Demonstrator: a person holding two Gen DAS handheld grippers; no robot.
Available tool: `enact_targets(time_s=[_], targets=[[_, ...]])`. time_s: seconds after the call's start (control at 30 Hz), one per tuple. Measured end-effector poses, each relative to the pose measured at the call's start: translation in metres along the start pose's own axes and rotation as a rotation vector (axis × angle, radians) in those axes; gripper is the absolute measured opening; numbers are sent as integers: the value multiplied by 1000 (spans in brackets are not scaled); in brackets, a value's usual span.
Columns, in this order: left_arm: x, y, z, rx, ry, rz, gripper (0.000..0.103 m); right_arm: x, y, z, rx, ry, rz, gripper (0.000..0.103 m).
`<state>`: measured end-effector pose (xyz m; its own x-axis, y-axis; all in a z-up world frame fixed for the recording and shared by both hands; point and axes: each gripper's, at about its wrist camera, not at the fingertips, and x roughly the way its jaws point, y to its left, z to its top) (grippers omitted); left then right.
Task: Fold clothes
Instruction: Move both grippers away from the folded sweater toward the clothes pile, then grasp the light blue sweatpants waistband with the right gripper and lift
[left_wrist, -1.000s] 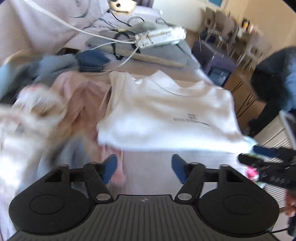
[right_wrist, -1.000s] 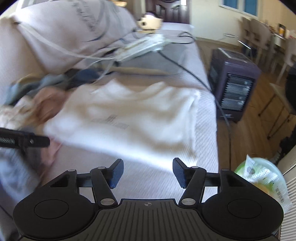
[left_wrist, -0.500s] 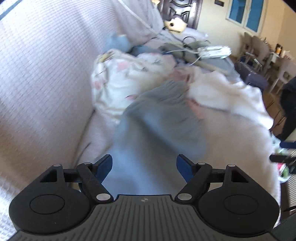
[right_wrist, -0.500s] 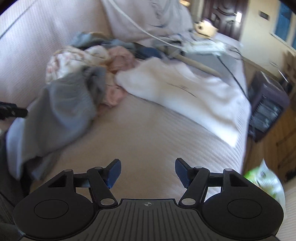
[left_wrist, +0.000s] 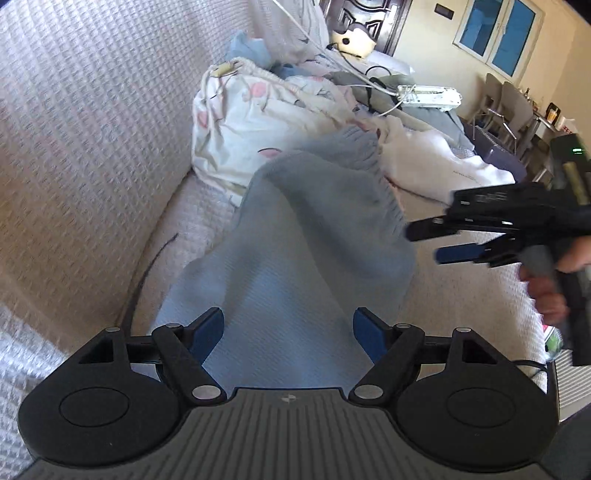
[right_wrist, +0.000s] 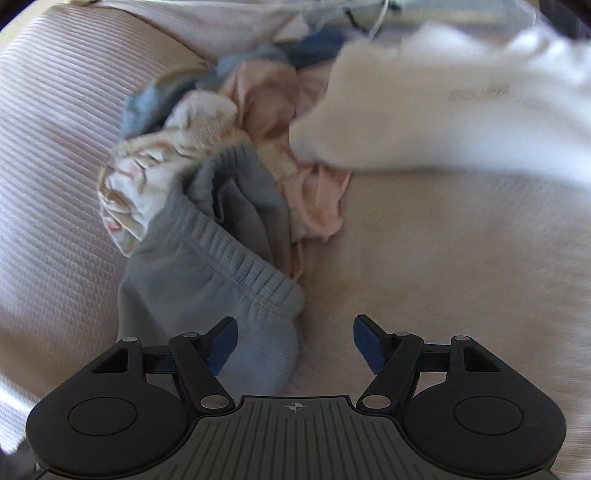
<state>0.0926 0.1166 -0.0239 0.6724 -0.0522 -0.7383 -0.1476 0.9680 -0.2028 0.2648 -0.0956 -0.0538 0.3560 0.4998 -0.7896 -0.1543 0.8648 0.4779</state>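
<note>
Claws first: my left claw (left_wrist: 288, 334) stands wide with nothing gripped, poised over the near end of the grey-blue sweatpants (left_wrist: 295, 251); my right claw (right_wrist: 295, 341) is opening at this moment, empty, its left pad above the ribbed waistband (right_wrist: 229, 254) and its right pad over bare sofa cover (right_wrist: 461, 240). A second ago both cameras looked at the white T-shirt (right_wrist: 461, 110); now both have swung onto the sweatpants, and the right claw shows in the left view (left_wrist: 439, 242), just off the garment's right edge. I read that as the shirt being finished with and the sweatpants picked as next to fold; no grasp made yet. The sweatpants lie crumpled along the sofa seat, far end running into the pile. Around them: floral fabric (left_wrist: 236, 122) touching the waistband end, pink garment (right_wrist: 314, 206) tucked against it, white cable (left_wrist: 373, 83) farther back. The pile may drag along when I pull.
</note>
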Motion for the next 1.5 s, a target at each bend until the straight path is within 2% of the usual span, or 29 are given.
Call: enact_targets(time_s=[0.1,0.17,0.2,0.27,0.37,0.47,0.67,0.77,0.9,1.07,1.1,1.17,1.27,1.33,1.5], targets=[[-5,5,-2,-19,2,7,75,16,-1,-3,40,7,41,71],[-6,7,-3,-35,0,9,75,19,2,-7,47,-11,29,69],[-6,7,-3,-40,-1,11,75,21,4,-8,50,-21,25,65],[-7,6,-4,-48,0,14,75,18,8,-12,42,-40,31,39],[-9,2,-6,-46,1,6,75,6,17,-15,-16,-76,2,24],[-14,-6,-7,-30,-8,0,75,-18,20,-15,-47,-115,0,17],[-25,-25,-4,-10,-28,-65,75,-104,11,-11,-99,-208,-2,15],[-31,-40,-3,5,-25,-140,76,-151,3,-15,-165,-223,-68,14],[-37,-65,-4,9,16,-286,76,-193,-25,-27,-133,-154,-193,15],[-52,-97,-13,46,96,-484,76,-201,-82,-57,-40,-68,-356,15],[-55,-101,-14,59,95,-500,77,-199,-95,-63,-12,-61,-381,15],[-61,-110,-13,100,70,-494,79,-192,-120,-74,42,-40,-420,15],[-56,-122,2,198,-7,-418,80,-177,-156,-89,119,-5,-464,15],[-42,-132,17,256,-34,-362,80,-170,-166,-97,136,-3,-454,15],[6,-171,48,425,-36,-342,79,-168,-172,-104,145,-36,-432,16]])
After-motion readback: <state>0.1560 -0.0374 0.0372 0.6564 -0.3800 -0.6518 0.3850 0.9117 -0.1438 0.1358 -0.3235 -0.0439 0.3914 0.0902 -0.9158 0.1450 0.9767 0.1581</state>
